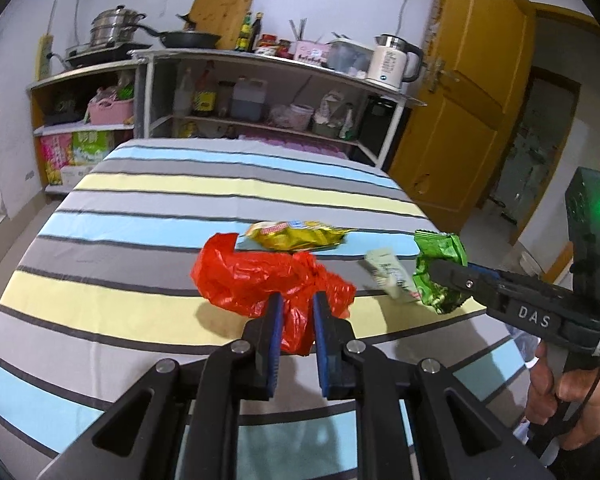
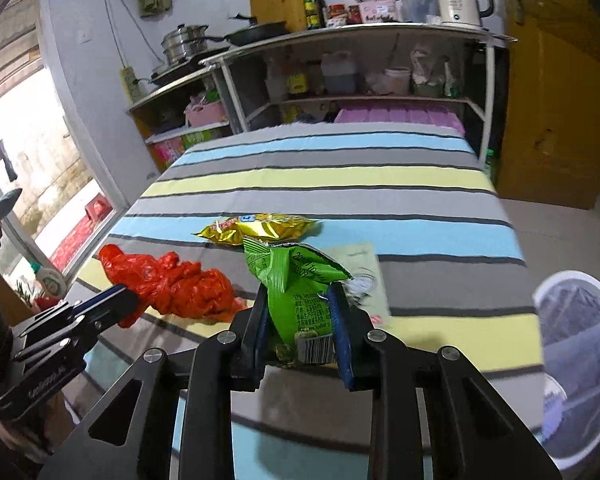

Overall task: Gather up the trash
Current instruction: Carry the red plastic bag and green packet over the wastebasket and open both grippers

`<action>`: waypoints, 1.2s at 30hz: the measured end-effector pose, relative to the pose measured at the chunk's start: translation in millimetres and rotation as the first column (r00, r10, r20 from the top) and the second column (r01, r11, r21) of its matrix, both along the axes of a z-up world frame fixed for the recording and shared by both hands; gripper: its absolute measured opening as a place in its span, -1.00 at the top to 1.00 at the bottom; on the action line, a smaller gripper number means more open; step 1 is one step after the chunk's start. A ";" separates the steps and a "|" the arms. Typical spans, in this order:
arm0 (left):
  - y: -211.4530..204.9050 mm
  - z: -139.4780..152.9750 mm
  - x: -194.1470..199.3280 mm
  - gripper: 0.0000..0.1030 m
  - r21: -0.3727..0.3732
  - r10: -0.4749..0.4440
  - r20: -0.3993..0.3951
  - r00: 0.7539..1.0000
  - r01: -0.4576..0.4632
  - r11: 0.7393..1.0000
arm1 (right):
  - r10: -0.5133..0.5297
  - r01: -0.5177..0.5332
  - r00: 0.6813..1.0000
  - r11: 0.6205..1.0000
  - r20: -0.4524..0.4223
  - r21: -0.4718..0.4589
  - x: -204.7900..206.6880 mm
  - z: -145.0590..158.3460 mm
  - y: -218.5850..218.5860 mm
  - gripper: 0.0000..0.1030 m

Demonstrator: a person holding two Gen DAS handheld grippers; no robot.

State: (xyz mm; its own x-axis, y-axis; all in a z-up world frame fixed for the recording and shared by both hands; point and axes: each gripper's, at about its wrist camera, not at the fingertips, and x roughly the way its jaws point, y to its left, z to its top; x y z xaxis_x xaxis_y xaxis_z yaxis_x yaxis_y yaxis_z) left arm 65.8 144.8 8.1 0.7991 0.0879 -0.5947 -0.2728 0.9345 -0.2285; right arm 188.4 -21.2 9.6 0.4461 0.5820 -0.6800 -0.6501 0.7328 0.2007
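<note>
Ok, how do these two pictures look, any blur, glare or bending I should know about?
Left wrist view: fisheye bends the striped cloth and shelf; the pale paper packet is smeared, while the crumpled red plastic bag stays sharp. Right wrist view: the window is blown out white, the white mesh bin at the right edge is blurred, and the green snack wrapper reads clearly.

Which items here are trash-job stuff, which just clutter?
Job:
- crumpled red plastic bag, in left claw
- green foil snack wrapper, in right claw
- yellow foil snack packet
- pale flat paper sachet
- white-rimmed lined bin

Lying about:
- white electric kettle
- black frying pan
- steel steamer pot
</note>
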 end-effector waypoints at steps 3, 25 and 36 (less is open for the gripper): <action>-12.7 7.9 1.6 0.72 0.011 -0.022 0.010 1.000 0.022 1.000 | -0.023 0.023 1.000 1.000 0.011 0.014 -4.9 6.4 -19.3 0.45; -123.8 50.5 59.8 0.75 0.078 -0.273 0.052 0.961 0.269 0.960 | -0.249 0.246 0.968 0.966 0.028 0.072 -10.0 18.9 -151.3 0.45; -179.2 45.5 98.8 0.75 0.071 -0.369 0.025 0.929 0.367 0.928 | -0.374 0.373 0.928 0.925 -0.005 0.078 4.0 7.6 -215.3 0.45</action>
State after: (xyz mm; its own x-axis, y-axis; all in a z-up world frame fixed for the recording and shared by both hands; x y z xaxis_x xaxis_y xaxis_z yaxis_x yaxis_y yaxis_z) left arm 164.6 -34.4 53.6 0.8039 -0.1799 -0.5669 0.1007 0.9806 -0.1683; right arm 192.4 -236.5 17.2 0.6473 0.4220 -0.6348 -0.3347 0.9056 0.2606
